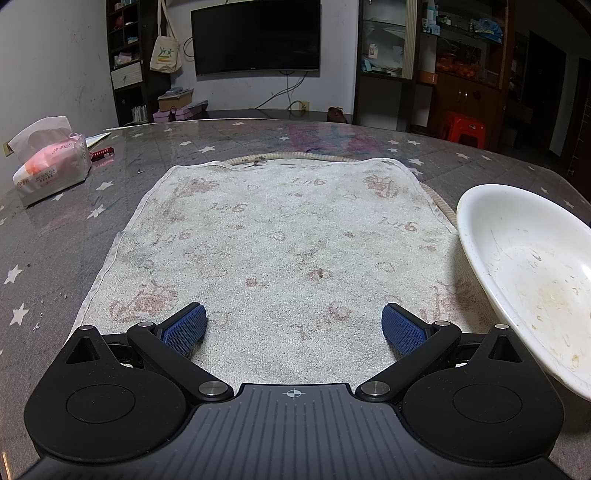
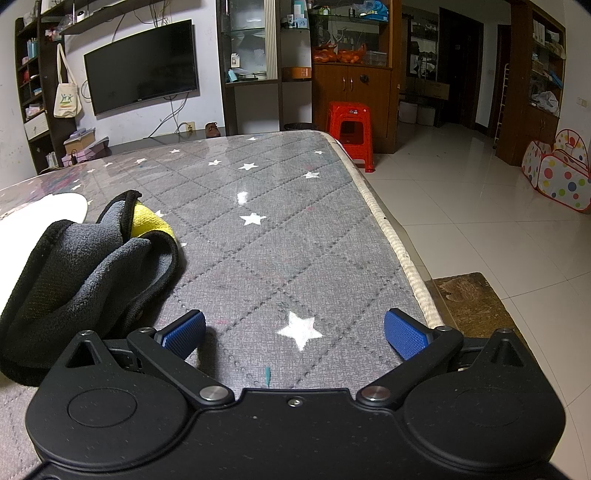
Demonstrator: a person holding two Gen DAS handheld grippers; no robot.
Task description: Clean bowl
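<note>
A tissue pack [image 1: 51, 166] lies left of the towel [image 1: 273, 254]; red stool [image 2: 350, 127] beyond the table [image 2: 280, 236].

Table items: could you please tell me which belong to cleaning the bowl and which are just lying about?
For the job:
- dirty white bowl
- grey and yellow cloth
- white towel spread on the table
- left gripper and right gripper, both open

Lying about:
- tissue pack
- red stool

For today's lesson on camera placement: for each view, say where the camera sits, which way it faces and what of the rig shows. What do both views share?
Left wrist: on the left gripper, facing across the white towel; dirty white bowl at right; open blue-padded fingers show.
Right wrist: on the right gripper, facing along the star-patterned table; grey-and-yellow cloth at left; open fingers show.
Shared: the table, wall television, red stool.
</note>
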